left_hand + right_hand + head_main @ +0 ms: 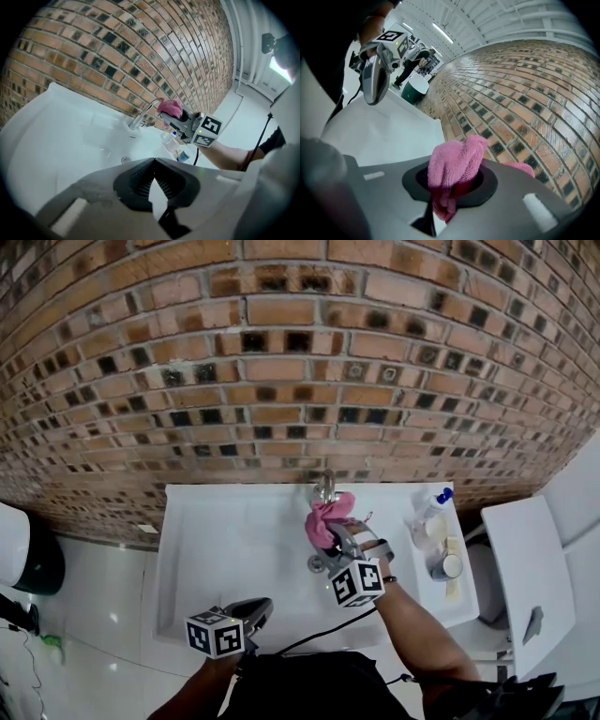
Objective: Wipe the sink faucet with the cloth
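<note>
Pink cloth [327,515] sits clamped in the right gripper [334,532], against the faucet [325,486] at the sink's [206,540] 12 o'clock rim. The left gripper [251,612], jaws together on nothing, hovers over the 7 o'clock front edge, with open basin between. The bottle [433,508] label at 3 o'clock is too small to read.

Nubby pink cloth [454,164], shiny metal faucet [140,115] (chrome-like), glossy white sink [225,540]

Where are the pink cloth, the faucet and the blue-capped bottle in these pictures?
pink cloth [454,166]: right gripper view, the bunched fold between the jaws.
faucet [140,115]: left gripper view, the curved spout.
blue-capped bottle [427,518]: head view, its clear body.
</note>
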### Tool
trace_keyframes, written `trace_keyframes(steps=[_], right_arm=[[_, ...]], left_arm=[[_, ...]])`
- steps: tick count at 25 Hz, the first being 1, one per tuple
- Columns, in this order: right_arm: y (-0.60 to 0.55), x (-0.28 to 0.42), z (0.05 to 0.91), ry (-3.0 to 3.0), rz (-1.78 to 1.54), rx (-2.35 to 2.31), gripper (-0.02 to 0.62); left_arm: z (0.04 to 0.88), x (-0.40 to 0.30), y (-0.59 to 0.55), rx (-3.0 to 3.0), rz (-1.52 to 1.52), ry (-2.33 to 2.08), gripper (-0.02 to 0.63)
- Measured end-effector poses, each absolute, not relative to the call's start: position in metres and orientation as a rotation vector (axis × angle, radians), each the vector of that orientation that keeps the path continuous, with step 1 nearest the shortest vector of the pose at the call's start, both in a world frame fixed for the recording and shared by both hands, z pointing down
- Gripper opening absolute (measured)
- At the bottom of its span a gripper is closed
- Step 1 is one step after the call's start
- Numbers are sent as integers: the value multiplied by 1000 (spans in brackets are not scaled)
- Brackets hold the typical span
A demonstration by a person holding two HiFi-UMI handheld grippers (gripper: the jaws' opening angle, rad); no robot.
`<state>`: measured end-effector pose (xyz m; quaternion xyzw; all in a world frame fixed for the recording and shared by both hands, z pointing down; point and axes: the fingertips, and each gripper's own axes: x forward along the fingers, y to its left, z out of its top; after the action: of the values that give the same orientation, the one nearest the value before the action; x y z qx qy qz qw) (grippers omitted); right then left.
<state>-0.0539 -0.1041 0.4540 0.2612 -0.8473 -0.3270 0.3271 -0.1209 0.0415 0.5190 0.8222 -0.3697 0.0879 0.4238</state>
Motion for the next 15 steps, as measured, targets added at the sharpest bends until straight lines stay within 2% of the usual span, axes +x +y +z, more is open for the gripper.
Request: trace_keyframes(steps=[15], right_arm=[[-71, -23, 509, -2221, -337, 808, 64]], left_arm=[[528, -148, 64, 2103, 268, -823, 4]])
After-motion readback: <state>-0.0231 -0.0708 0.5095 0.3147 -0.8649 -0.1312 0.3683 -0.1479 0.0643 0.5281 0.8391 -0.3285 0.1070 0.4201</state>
